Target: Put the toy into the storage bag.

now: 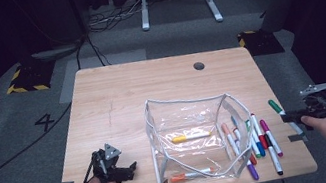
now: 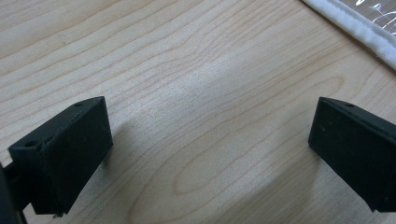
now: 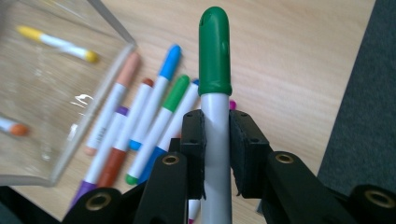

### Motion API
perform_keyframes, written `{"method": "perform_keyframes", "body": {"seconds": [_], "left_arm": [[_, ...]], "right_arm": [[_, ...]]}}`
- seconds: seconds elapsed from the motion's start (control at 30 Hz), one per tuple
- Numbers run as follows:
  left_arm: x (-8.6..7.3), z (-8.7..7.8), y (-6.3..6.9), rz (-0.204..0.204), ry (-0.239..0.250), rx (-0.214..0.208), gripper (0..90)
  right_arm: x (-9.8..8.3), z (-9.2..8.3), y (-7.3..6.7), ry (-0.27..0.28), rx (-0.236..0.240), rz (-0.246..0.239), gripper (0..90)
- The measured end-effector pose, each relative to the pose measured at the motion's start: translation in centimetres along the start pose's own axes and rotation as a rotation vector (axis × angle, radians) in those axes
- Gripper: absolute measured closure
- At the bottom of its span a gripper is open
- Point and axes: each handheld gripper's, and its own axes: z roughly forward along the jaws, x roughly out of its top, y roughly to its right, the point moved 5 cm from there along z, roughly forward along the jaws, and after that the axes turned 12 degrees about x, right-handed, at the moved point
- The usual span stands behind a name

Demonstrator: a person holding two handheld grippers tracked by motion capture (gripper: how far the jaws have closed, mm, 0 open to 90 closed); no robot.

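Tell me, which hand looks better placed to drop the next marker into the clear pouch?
Right, probably. Its hand-held gripper already clamps a green marker beside the pouch. The left hand-held gripper rests open on the table, holding nothing.
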Motion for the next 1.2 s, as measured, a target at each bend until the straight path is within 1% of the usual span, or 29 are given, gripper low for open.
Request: {"method": "perform_keyframes", "body": {"seconds": [0.17, 0.2, 0.23, 0.37, 0.47, 0.6, 0.7, 0.83, 1.0, 1.1, 1.2], "left_arm": [[0.0, 0.0, 0.0, -0.001, 0.001, -0.001, 0.0], [0.0, 0.0, 0.1, -0.009, 0.003, -0.002, 0.0], [0.0, 0.0, 0.1, -0.006, -0.002, -0.005, 0.0], [0.0, 0.0, 0.1, -0.005, 0.003, -0.001, 0.0], [-0.1, -0.1, 0.1, -0.002, 0.000, -0.002, 0.0], [-0.1, -0.1, 0.2, -0.003, 0.000, -0.006, 0.0], [-0.1, -0.1, 0.2, -0.002, 0.000, -0.006, 0.0], [-0.1, -0.1, 0.1, 0.000, 0.000, -0.005, 0.0], [0.0, 0.0, 0.1, -0.002, 0.003, -0.003, 0.0], [0.0, 0.0, 0.1, -0.002, 0.003, -0.004, 0.0], [0.1, 0.0, 0.1, 0.000, 0.004, -0.002, 0.0]], "right_arm": [[2.0, -1.9, -2.6, 0.031, 0.040, -0.074, 77.0], [2.3, -2.2, -3.2, 0.032, 0.049, -0.090, 77.0], [2.6, -2.5, -3.8, 0.033, 0.057, -0.109, 77.0], [3.8, -3.2, -6.1, 0.044, 0.094, -0.169, 77.0], [4.4, -3.4, -8.0, 0.054, 0.137, -0.208, 77.0], [5.3, -3.4, -10.4, 0.054, 0.182, -0.267, 77.0], [5.9, -3.1, -12.1, 0.053, 0.235, -0.299, 77.0], [6.8, -2.8, -14.4, 0.054, 0.271, -0.357, 77.0], [7.7, -2.3, -17.0, 0.036, 0.306, -0.420, 77.0], [8.3, -1.9, -18.4, 0.023, 0.321, -0.452, 77.0], [8.7, -1.4, -19.4, 0.010, 0.336, -0.475, 77.1]]}}
